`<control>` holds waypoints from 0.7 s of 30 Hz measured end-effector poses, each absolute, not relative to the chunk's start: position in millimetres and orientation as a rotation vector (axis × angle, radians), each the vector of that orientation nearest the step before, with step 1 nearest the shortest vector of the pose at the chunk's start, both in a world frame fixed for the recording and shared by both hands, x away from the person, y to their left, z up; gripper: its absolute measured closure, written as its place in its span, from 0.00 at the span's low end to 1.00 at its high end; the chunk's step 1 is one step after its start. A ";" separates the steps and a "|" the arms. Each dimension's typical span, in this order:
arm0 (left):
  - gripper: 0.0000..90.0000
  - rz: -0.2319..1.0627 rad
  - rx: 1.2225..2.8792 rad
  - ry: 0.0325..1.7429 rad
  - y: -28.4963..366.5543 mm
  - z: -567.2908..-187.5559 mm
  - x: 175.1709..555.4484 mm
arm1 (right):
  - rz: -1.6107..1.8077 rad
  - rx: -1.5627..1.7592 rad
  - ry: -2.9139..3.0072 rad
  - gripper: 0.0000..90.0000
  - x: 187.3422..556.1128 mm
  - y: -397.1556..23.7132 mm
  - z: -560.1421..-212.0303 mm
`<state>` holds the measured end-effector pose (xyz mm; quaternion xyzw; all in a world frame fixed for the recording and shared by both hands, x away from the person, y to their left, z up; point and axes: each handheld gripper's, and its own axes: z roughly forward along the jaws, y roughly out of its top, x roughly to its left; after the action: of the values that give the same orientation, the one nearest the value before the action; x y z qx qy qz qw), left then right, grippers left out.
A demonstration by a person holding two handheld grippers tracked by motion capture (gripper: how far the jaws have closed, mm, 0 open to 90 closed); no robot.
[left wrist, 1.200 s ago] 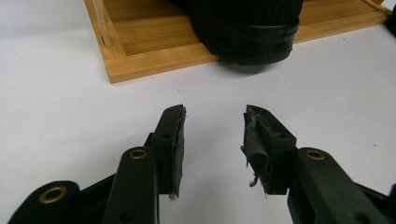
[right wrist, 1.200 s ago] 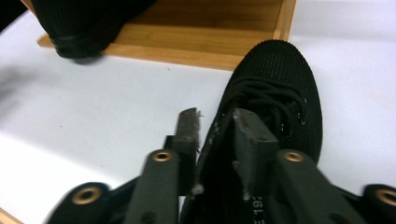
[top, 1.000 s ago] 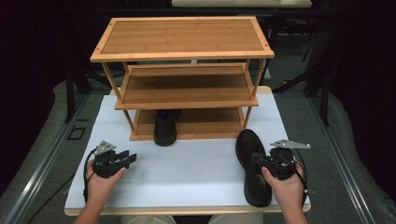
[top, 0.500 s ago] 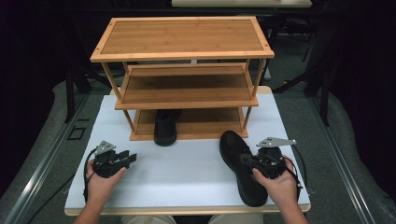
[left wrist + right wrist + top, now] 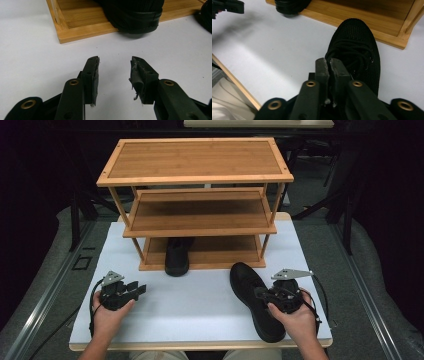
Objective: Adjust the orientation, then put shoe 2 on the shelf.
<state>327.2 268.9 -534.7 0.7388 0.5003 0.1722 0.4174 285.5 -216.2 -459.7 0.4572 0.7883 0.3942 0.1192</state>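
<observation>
A black mesh lace-up shoe (image 5: 247, 290) lies on the white table top (image 5: 200, 320), toe angled toward the bamboo rack (image 5: 195, 157). My right gripper (image 5: 261, 295) sits over its collar, pads almost together; the jaws have just been opening slightly, and the shoe's collar edge still looks pinched between them. In the right gripper view the gripper (image 5: 329, 62) covers the shoe's (image 5: 357, 40) opening. A second black shoe (image 5: 177, 257) stands on the rack's bottom shelf, heel outward (image 5: 135, 15). My left gripper (image 5: 136, 289) rests at the table's left, open and empty (image 5: 115, 72).
The three-tier rack stands at the table's far side with bare middle and top shelves (image 5: 200, 215). The table's near edge (image 5: 200, 346) runs just below both hands. The left gripper (image 5: 229, 6) is seen at the right gripper view's top left corner.
The right hand shifted left and swung the shoe, so its toe now points up and left toward the rack. The left gripper has stayed put.
</observation>
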 end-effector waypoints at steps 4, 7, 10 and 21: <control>0.65 0.433 1.857 1.255 269.0 -534.6 327.7 | 1.140 1.383 2.344 0.77 288.0 -218.4 -450.5; 0.65 0.431 1.858 1.252 268.4 -534.4 327.9 | 1.070 1.396 2.368 0.70 290.7 -216.6 -443.4; 0.65 0.433 1.855 1.248 268.6 -534.3 328.3 | 1.009 1.430 2.402 0.66 295.8 -215.4 -437.7; 0.64 0.425 1.855 1.256 269.7 -534.9 328.3 | 0.680 1.429 2.566 0.64 311.2 -199.5 -431.9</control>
<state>328.3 269.7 -534.9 0.7394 0.5004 0.1692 0.4175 311.2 -199.5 -431.9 0.4731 0.8494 0.2250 0.0634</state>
